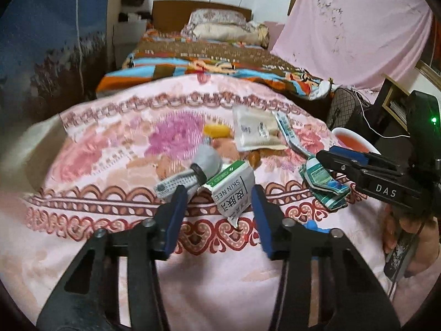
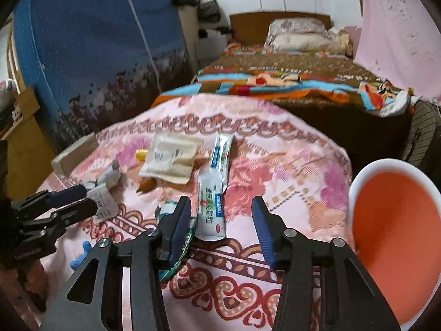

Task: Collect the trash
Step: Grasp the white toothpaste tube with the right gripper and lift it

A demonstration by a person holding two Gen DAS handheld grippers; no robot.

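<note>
Trash lies scattered on a pink flowered cloth (image 1: 110, 165). My left gripper (image 1: 217, 190) stands open around a white carton (image 1: 234, 190) with a green end, and no pad presses on it. A grey tube (image 1: 193, 176) lies against the carton's left. My right gripper (image 2: 220, 201) is open over a white toothpaste pack (image 2: 212, 207), its left finger resting beside a crumpled green wrapper (image 2: 176, 259). Farther back lie a beige sachet (image 2: 171, 160), a toothpaste tube (image 2: 222, 151) and a yellow piece (image 2: 142, 154). The left wrist view shows the right gripper (image 1: 326, 153) above the green wrapper (image 1: 322, 182).
An orange bin with a white rim (image 2: 355, 182) stands at the cloth's right edge. A small blue object (image 2: 81, 253) lies near the front. A bed with a patterned blanket (image 2: 275, 82) is behind, a blue curtain (image 2: 96, 55) to the left, and a pink sheet (image 1: 358, 27) hangs at right.
</note>
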